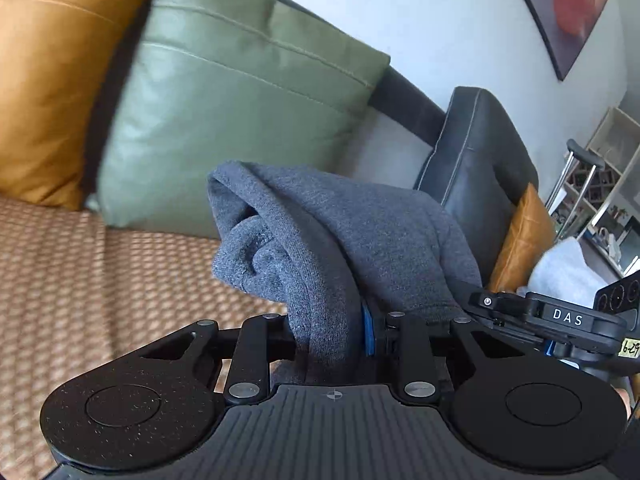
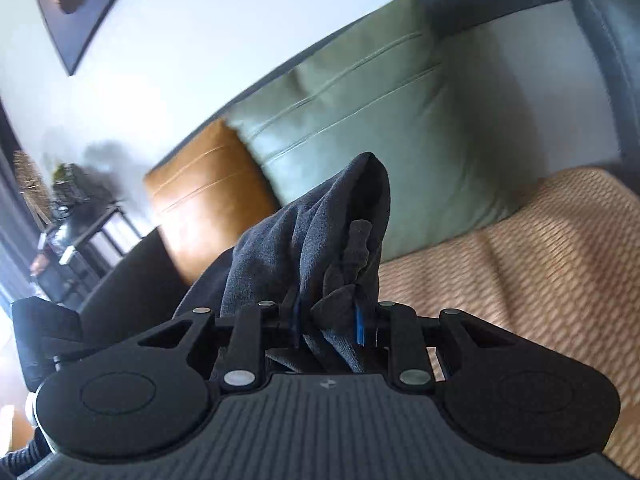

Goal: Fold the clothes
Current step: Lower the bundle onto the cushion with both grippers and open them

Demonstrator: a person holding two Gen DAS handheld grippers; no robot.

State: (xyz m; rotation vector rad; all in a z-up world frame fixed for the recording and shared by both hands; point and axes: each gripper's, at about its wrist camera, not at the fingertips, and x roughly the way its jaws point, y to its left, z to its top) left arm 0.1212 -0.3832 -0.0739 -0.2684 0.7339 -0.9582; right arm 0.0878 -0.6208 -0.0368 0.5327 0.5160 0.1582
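Hiding most of both grippers' fingers, a dark grey garment (image 1: pixel 336 236) bunches up in front of each lens — only slivers of blue pad show beside the cloth, and how the rest of the garment hangs below can't be made out. Much of the right wrist view is smeared w/ blur; the side table (image 2: pixel 86 232) at the far left is hard to read.

Left gripper (image 1: pixel 332 336): jaws narrowed to a small gap, clamped on a thick fold of the garment, which rises in a hump above the fingers and drapes to the right. Right gripper (image 2: pixel 326 320): jaws likewise close together, pinching a bunched edge of the same grey cloth, w/ a peak of fabric standing up past the fingertips. In the left wrist view the right gripper's body shows at the right edge, near the draped cloth.

The garment is held up off the sofa seat, which is covered by a tan woven throw (image 1: pixel 80 288). Along the sofa's back edge lean a green cushion (image 1: pixel 240 100) and an orange-brown cushion (image 1: pixel 52 80) — touching side by side. A dark leather sofa arm (image 1: pixel 476 152) stands at the seat's right end. Behind, a pale wall carries a framed picture (image 1: pixel 568 12); shelving (image 1: pixel 604 184) sits at the far right.
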